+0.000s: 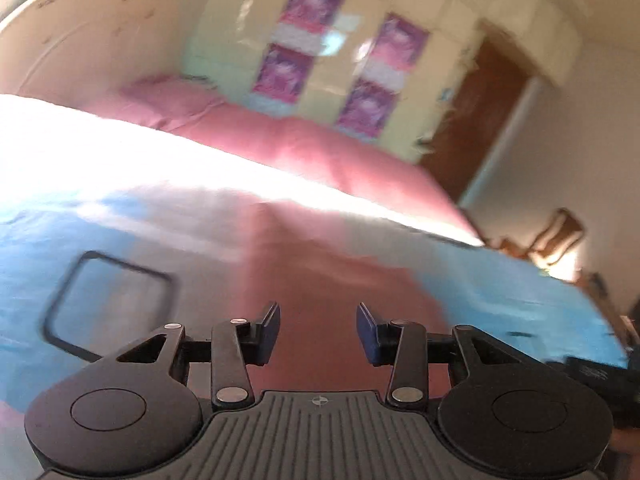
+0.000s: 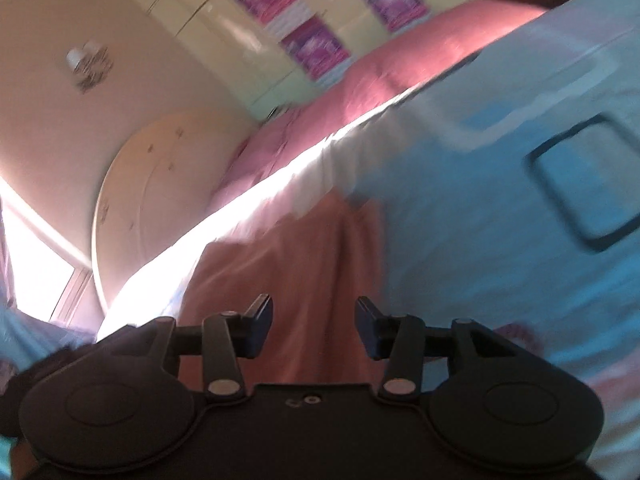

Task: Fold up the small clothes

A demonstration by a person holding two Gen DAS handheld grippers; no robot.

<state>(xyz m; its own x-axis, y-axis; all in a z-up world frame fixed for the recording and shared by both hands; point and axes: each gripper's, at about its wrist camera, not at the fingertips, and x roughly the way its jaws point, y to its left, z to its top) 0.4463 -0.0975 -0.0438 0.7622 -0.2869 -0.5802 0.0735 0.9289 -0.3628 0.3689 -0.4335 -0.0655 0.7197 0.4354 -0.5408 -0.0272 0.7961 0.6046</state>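
Note:
A pink-brown small garment (image 1: 320, 280) lies on a light blue sheet (image 1: 520, 292) on the bed. My left gripper (image 1: 318, 330) is open and empty, just above the garment's near part. In the right wrist view the same garment (image 2: 312, 248) lies in folds ahead of my right gripper (image 2: 314, 326), which is open and empty above it. Both views are motion-blurred and tilted.
A black square outline is printed on the sheet (image 1: 108, 300), and it also shows in the right wrist view (image 2: 584, 184). A pink bedspread (image 1: 300, 140) lies beyond, with a round headboard (image 2: 160, 184), a cream wardrobe (image 1: 360, 40) and a brown door (image 1: 480, 112).

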